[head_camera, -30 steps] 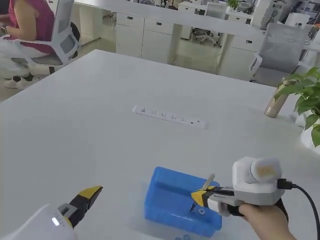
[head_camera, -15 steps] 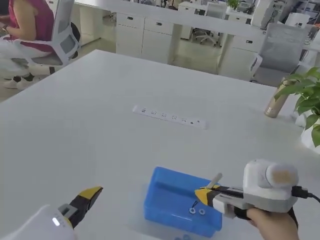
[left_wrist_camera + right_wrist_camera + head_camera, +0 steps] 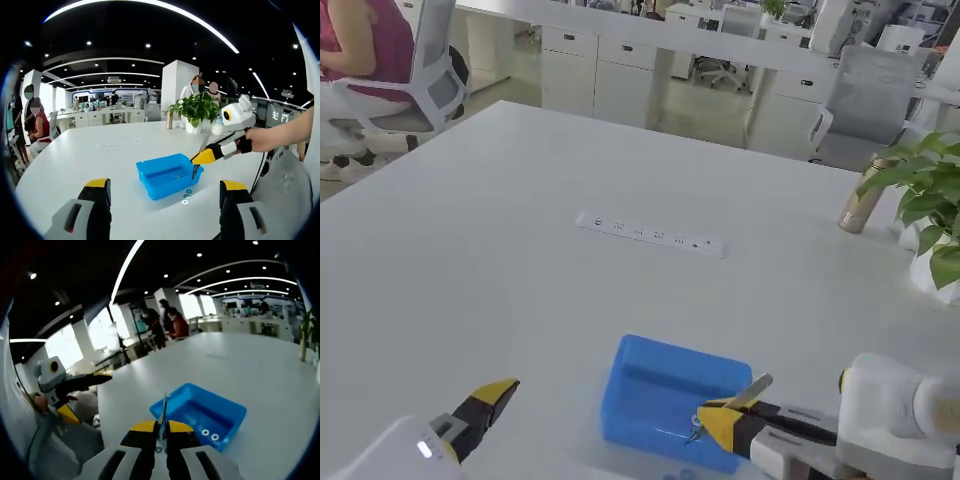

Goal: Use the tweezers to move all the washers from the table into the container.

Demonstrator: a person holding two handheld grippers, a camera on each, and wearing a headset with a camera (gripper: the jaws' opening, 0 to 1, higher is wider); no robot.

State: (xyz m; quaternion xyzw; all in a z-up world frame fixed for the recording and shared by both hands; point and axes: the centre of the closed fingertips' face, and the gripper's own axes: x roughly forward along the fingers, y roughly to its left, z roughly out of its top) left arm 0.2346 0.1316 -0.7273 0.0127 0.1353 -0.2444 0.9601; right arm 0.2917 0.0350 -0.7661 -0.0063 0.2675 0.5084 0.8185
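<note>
**Tweezers drawn back from the container after a drop**

The right gripper (image 3: 725, 420), clamped narrow on the tweezers (image 3: 748, 388), has pulled back from over the middle of the blue container (image 3: 680, 352) toward its 5 o'clock rim. The tips look empty. Two washers (image 3: 205, 432) lie inside. In the left gripper view, a few loose washers (image 3: 185, 196) rest on the table (image 3: 570, 300) just beside the container's 5 o'clock corner, so more transfers are probably due. The left gripper (image 3: 498, 390) hangs at 8 o'clock, jaws wide.

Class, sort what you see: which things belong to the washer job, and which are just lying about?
Job: slim metal tweezers, small metal ring washers, blue plastic container, right gripper.
Lying about: white power strip, green potted plant, gold metal bottle, white office chair.
</note>
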